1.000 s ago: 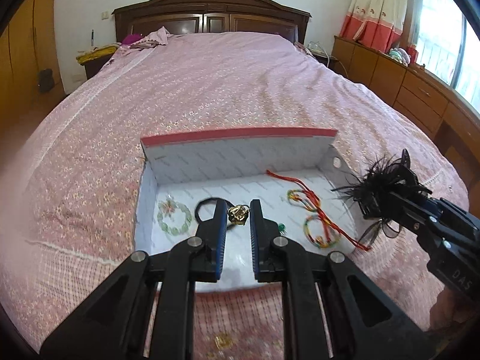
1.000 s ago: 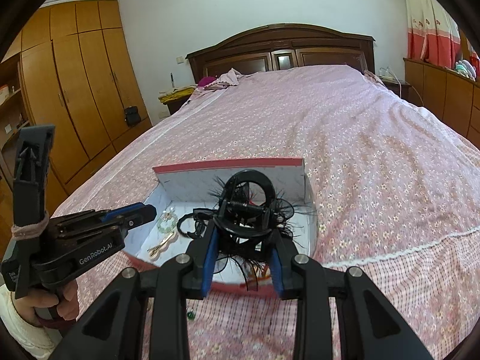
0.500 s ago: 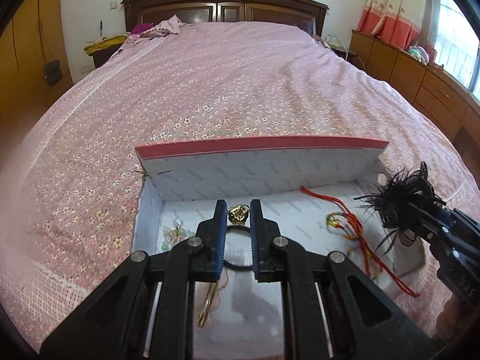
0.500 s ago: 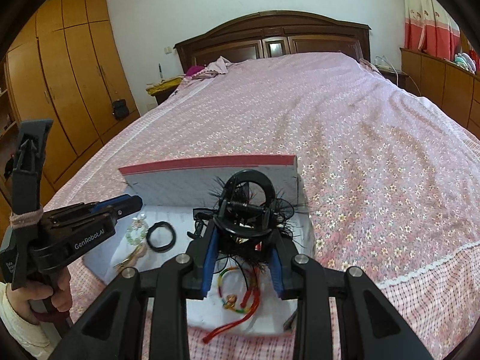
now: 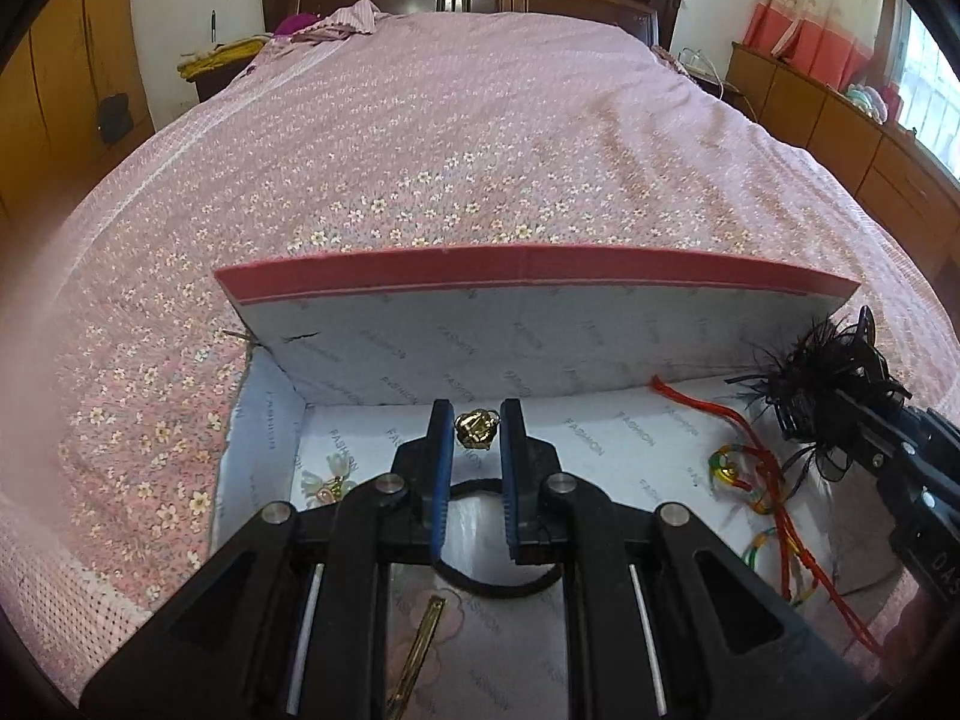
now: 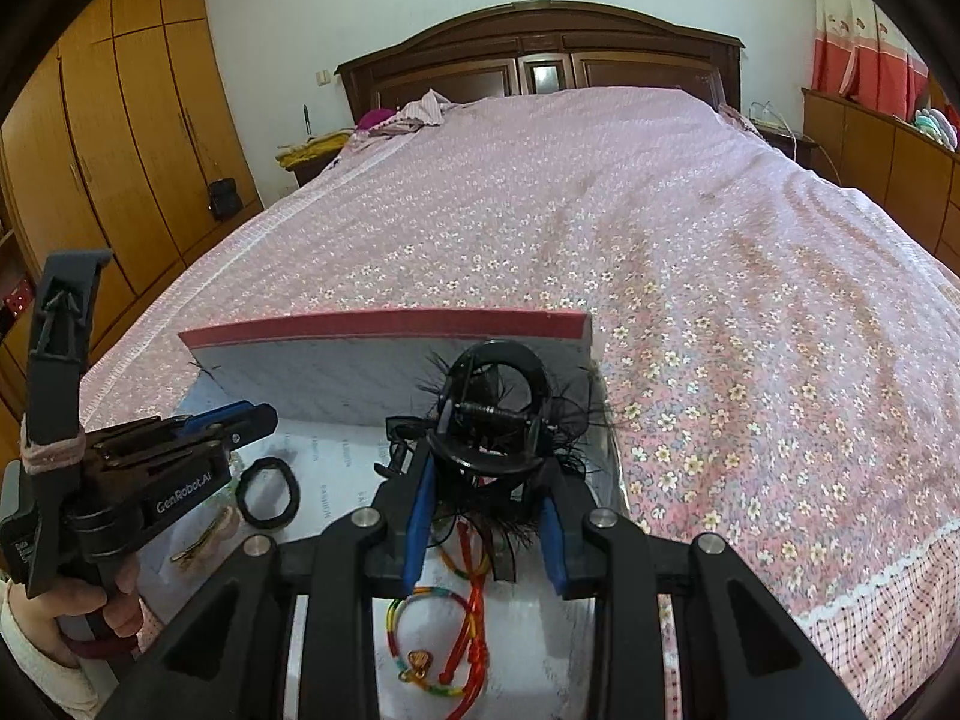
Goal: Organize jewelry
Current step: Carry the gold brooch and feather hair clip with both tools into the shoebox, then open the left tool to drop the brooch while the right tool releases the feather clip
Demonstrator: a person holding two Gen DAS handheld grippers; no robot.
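Note:
An open white box with a red-edged lid (image 5: pixel 534 270) lies on the bed; it also shows in the right wrist view (image 6: pixel 384 324). My left gripper (image 5: pixel 475 429) is shut on a small gold ornament (image 5: pixel 475 429) and holds it over the box's back left part. My right gripper (image 6: pixel 489 462) is shut on a black feathered hair clip (image 6: pixel 492 414), over the box's right side; the clip also shows in the left wrist view (image 5: pixel 822 366). In the box lie a black hair tie (image 6: pixel 267 492), a gold hair pin (image 5: pixel 417 654), a pale flower piece (image 5: pixel 327 480) and a multicoloured bracelet with red cord (image 6: pixel 432 642).
The pink flowered bedspread (image 5: pixel 480 138) stretches away to a dark wooden headboard (image 6: pixel 540 60). Wooden wardrobes (image 6: pixel 120 150) stand on the left, low cabinets (image 5: pixel 840 120) under the window on the right. Clothes lie at the bed's far left corner (image 5: pixel 336 18).
Both grippers have moved forward and down over the box. The left one carries the gold ornament deeper toward the box's back wall; the right one still holds the feathered clip.

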